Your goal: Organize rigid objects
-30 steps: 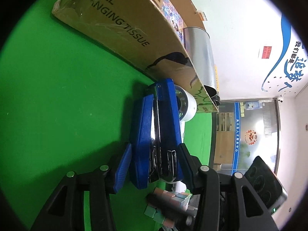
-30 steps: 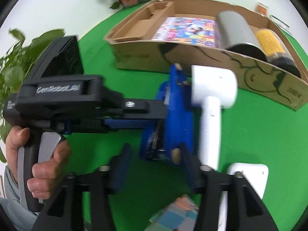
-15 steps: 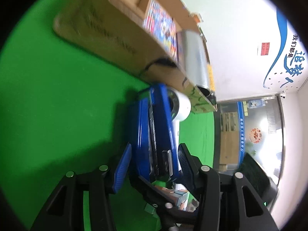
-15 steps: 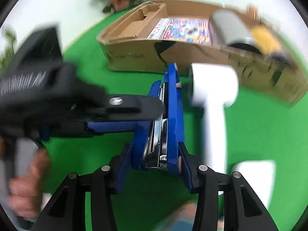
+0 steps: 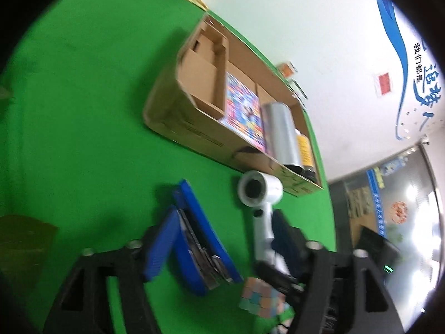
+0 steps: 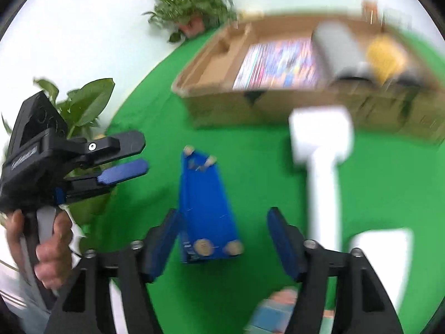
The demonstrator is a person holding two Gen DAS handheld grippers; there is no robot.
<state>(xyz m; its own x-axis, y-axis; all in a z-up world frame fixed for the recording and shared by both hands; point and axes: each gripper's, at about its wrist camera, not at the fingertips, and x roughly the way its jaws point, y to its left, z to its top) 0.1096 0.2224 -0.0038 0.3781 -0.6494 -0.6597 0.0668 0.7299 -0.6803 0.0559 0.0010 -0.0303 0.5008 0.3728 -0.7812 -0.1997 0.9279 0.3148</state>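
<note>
Between the right gripper (image 6: 222, 243) pads sits the near end of the blue stapler (image 6: 205, 208); jaws wide & opening, left pad at or just beside the stapler's side (too blurry to tell contact), right pad well clear. Stapler lies on the green table cover (image 6: 155, 111), long axis running away from cam.

Left gripper (image 5: 219, 246) jaws also apart & opening, nothing clamped; stapler (image 5: 194, 245) lies just beside its left pad. From the right wrist cam, the left gripper (image 6: 125, 158) is up off the cover to the stapler's left, held by a hand (image 6: 47, 247) on the grey trigger.

Right of the stapler: white hair dryer (image 6: 322, 172), barrel toward the box, handle toward cam. Near bottom edge: pastel puzzle cube (image 5: 261, 296). White flat item (image 6: 383, 261) right of the dryer handle.

Further out: open cardboard box (image 5: 178, 122) w/ a cardboard insert, colourful booklet (image 5: 244, 111), silver cylinder (image 5: 281, 136) & yellow-labelled can (image 5: 304, 147) side by side. Potted plants (image 6: 192, 8) beyond the cover.
</note>
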